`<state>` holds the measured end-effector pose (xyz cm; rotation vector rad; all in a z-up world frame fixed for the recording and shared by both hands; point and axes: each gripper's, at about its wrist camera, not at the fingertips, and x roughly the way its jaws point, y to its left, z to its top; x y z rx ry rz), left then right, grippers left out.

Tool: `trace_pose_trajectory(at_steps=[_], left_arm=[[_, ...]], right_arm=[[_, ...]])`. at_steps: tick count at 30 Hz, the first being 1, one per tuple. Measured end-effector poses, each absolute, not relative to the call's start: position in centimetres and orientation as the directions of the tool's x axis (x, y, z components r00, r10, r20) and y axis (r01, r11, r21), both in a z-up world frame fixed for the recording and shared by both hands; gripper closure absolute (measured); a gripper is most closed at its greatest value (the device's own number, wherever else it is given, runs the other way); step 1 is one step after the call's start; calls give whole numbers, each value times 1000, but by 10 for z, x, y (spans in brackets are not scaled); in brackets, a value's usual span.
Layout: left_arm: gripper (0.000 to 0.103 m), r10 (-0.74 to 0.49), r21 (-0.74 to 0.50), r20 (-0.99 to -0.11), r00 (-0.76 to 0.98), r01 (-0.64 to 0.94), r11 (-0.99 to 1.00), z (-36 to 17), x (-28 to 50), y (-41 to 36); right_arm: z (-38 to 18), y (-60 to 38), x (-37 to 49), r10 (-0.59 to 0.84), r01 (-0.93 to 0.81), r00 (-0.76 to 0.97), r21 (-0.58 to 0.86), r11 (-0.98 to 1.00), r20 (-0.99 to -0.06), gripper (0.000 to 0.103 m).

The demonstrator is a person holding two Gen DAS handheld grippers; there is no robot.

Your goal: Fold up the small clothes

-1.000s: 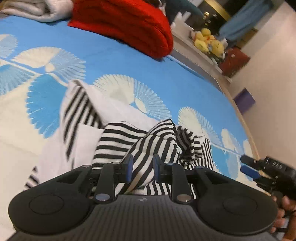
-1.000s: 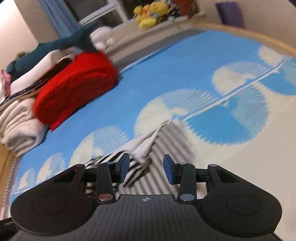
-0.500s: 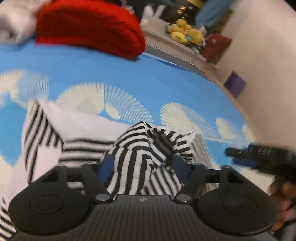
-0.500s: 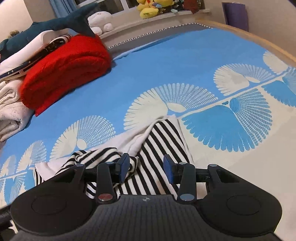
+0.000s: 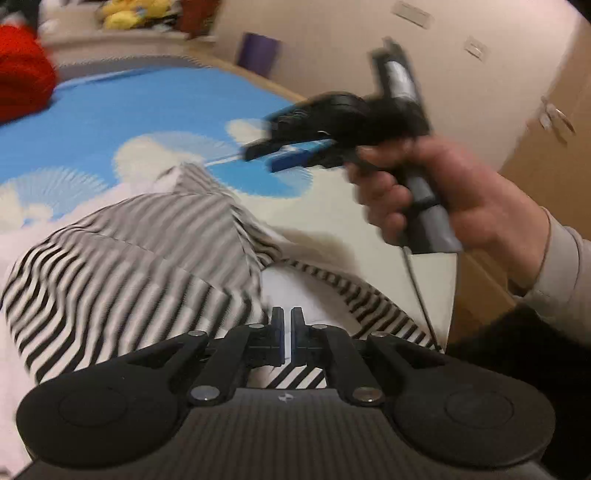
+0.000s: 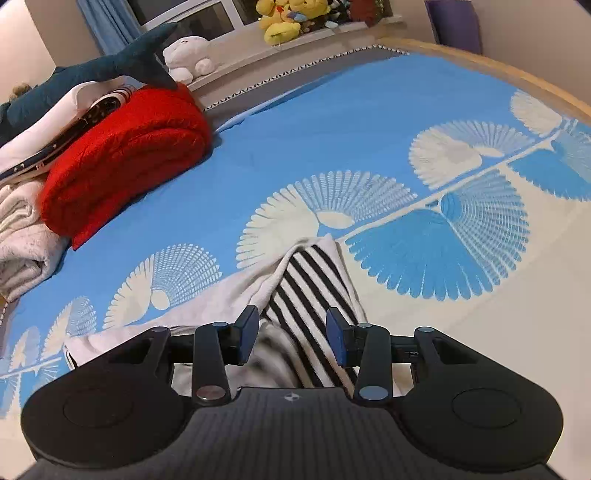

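A small black-and-white striped garment [image 5: 147, 266] lies rumpled on the blue and cream bedspread [image 6: 351, 122]. My left gripper [image 5: 287, 334] has its jaws nearly together at the garment's near edge; striped cloth shows just below them, and I cannot see if any is pinched. My right gripper [image 6: 291, 334] is open and empty, low over the striped garment [image 6: 314, 280]. It also shows in the left wrist view [image 5: 280, 155], held in a hand above the far side of the garment.
A folded red blanket [image 6: 125, 155] and white towels [image 6: 22, 243] sit at the far left of the bed. Plush toys [image 6: 288, 18] line the ledge behind. A wooden bed edge [image 6: 498, 70] runs along the right. A purple box [image 5: 258, 53] stands by the wall.
My left gripper has swung right and its jaws have closed from wide open to nearly together at the garment's edge. My right gripper stayed open and rose a little.
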<state>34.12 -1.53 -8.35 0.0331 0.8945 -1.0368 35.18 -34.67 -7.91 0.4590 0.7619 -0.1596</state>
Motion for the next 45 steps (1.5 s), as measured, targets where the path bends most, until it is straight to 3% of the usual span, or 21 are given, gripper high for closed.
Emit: trace_pose_trajectory(at_steps=[1,2,4,7,9,13,18,19,20,21,24,29,31,33,34,36,39,40,41,43,45], left_arm=[[90,-733,-417,-639,233,695,585,-83,351,-2],[74,-727,-456,-627,279,625,633,-82,362,12],[57,-657,-512,-647,387,419,750,-89,384,43],[57,-444,-475,-796,411,29,880,-123,405,79],[57,-376,-440,-857,352,-118,890,-145,410,89],[54,-472,-533,-844,254,-303,790,-173,406,93],[59,-481,-533,-846,229,-362,765,-181,403,76],[84,-497,-548,-836,232,-371,749,-182,405,77],[99,-510,-570,-822,254,-371,733,-182,407,75],[99,-499,-576,-817,289,-357,735,-176,407,84],[99,-421,-571,-761,494,-203,795,-135,413,83],[99,-378,-608,-544,749,-41,793,-83,404,103],[99,-408,-641,-561,720,-67,764,-90,407,109],[98,-435,-616,-686,583,-148,773,-117,417,107],[97,-417,-558,-777,473,-208,804,-137,421,103],[94,-350,-459,-866,357,-293,839,-161,423,103],[69,-386,-521,-838,385,-353,777,-163,421,113],[57,-406,-553,-818,409,-359,752,-160,421,115],[50,-411,-566,-808,423,-361,741,-158,420,115],[48,-409,-559,-814,412,-361,747,-158,421,108],[49,-414,-542,-830,374,-365,757,-167,424,104]], right_arm=[[-82,-347,351,37,305,708,354,884,-705,59],[-85,-347,352,53,307,695,361,881,-718,56],[-97,-344,354,94,310,644,371,875,-760,55],[-119,-343,354,143,354,572,400,845,-808,55],[-131,-342,353,169,378,541,418,826,-824,55],[-137,-334,357,147,381,534,392,837,-833,55],[-139,-329,364,163,364,549,410,836,-820,58],[-138,-328,366,169,358,551,414,837,-817,62],[-138,-327,367,178,349,557,423,836,-811,80],[-138,-327,367,183,350,568,437,828,-802,98],[-130,-336,361,227,349,643,544,763,-731,100],[-102,-361,330,294,212,858,813,543,-421,100],[-110,-367,326,292,250,848,820,514,-442,100],[-128,-365,333,294,376,745,741,557,-599,100],[-141,-363,336,269,465,651,653,598,-710,100],[-162,-361,337,218,566,514,519,640,-830,94],[-158,-360,338,181,572,516,494,654,-837,91],[-150,-360,339,177,550,547,510,661,-818,85],[-143,-359,340,175,525,578,528,668,-797,71],[-133,-356,342,176,480,617,544,688,-767,56],[-133,-353,344,200,461,622,560,688,-757,55]])
